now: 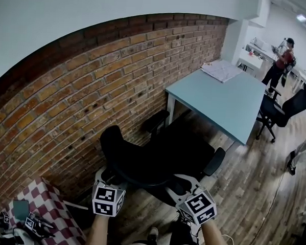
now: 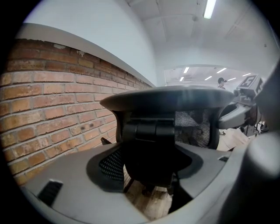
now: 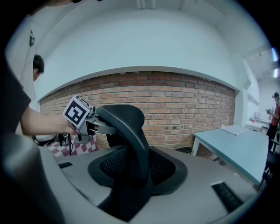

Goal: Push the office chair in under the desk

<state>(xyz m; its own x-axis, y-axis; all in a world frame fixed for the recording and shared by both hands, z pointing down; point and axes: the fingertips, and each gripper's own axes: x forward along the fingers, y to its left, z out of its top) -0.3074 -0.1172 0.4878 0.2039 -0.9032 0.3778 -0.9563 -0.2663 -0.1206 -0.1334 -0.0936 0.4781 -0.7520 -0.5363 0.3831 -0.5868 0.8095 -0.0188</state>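
Office chair (image 1: 156, 155), black with a mesh back, stands on the wooden floor (image 1: 241, 190) close beside the brick wall (image 1: 83, 90). Its back is to the person, and it stops short of the near end of the pale blue desk (image 1: 221, 97), with no part of it under the top yet.

I judge the main risk to be at that near end. The wall-side armrest (image 1: 155, 119) sits near the desk leg (image 1: 170, 107), so a slightly skewed push could catch it there or scrape the chair along the bricks. Both contacts are high up, by the headrest (image 1: 114, 138), so a hard shove could swivel or tip the chair rather than roll it.

Both forearms reach forward from the bottom of the head view, grippers tilted a little downward. The left gripper (image 1: 109, 182) is behind the headrest, its jaws wide apart around the support bracket. The right gripper (image 1: 188, 190) comes in from the desk side, jaws apart around the curved upright. Mesh shows on either side of each part, so no pad clearly presses.
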